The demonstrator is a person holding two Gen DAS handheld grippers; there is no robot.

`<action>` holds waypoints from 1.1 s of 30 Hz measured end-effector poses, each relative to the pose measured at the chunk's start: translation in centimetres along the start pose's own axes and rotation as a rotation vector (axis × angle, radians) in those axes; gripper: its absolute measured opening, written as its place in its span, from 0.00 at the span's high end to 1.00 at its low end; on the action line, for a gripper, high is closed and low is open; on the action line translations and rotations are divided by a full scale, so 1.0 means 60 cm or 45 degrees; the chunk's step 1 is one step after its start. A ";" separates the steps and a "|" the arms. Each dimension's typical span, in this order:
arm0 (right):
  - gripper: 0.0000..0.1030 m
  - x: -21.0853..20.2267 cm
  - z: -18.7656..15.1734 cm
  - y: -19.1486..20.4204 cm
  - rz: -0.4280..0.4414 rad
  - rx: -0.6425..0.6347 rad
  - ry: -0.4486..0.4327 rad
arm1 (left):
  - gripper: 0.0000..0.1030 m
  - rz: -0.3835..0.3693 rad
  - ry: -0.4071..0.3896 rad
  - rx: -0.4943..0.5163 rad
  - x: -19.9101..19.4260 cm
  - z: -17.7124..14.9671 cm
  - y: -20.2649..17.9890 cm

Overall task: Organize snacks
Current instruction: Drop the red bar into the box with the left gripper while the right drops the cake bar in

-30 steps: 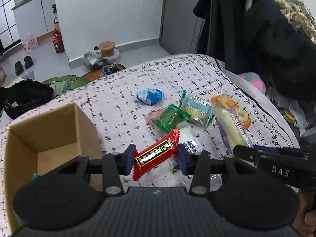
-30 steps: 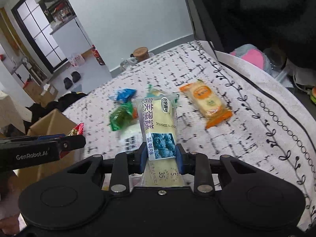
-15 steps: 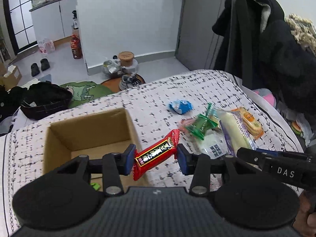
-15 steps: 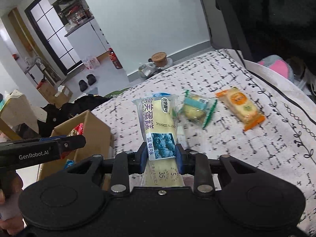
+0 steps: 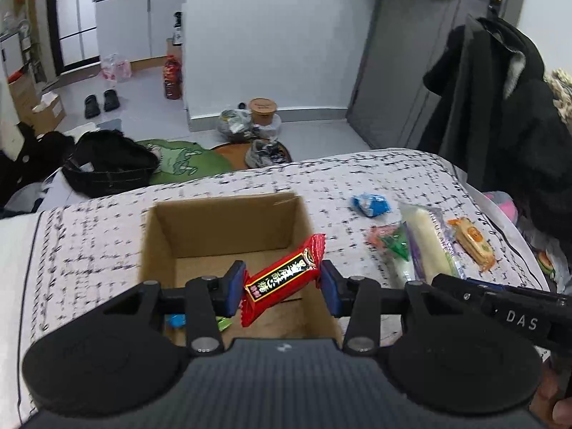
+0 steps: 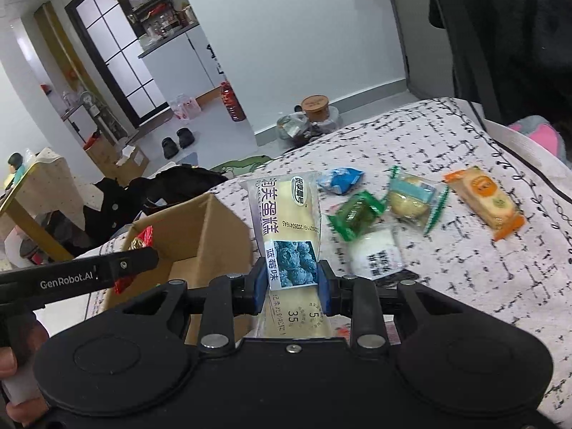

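My left gripper is shut on a red snack bar, held slantwise above the open cardboard box. Small blue and green packets lie on the box floor. My right gripper is shut on a long pale blueberry cake pack, hanging just right of the cardboard box. That cake pack and the right gripper's arm also show at the right in the left wrist view. The left gripper's arm and the red bar appear over the box in the right wrist view.
Loose snacks lie on the patterned tablecloth: a blue packet, a green packet, a green-edged cake, a white packet and an orange pack. Dark coats hang at the right. Beyond the table's far edge are bags and shoes on the floor.
Both grippers have moved left with their snacks. The red bar now hangs over the box's opening, and the cake pack has come beside the box.
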State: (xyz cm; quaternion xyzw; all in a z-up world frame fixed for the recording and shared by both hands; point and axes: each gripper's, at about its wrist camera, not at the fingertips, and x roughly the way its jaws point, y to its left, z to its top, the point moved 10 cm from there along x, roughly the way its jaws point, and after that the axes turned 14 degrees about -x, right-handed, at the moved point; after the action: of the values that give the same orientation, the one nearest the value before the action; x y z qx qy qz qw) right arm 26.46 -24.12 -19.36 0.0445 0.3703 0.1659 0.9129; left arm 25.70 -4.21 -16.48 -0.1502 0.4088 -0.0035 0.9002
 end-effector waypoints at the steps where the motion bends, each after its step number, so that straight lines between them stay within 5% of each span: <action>1: 0.73 0.000 0.002 0.007 0.007 -0.004 -0.005 | 0.57 0.008 0.000 -0.008 -0.004 0.000 0.008; 25: 0.73 0.038 0.007 0.143 0.039 -0.114 0.009 | 0.53 -0.012 0.007 -0.173 -0.018 -0.009 0.103; 33: 0.69 0.059 -0.005 0.181 0.126 -0.120 0.052 | 0.40 0.043 -0.037 -0.213 -0.025 -0.002 0.123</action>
State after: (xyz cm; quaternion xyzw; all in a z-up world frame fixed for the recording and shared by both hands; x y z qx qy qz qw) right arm 25.71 -12.69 -19.70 0.0164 0.3779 0.2291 0.8969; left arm 23.78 3.02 -17.47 -0.2180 0.3968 0.0480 0.8903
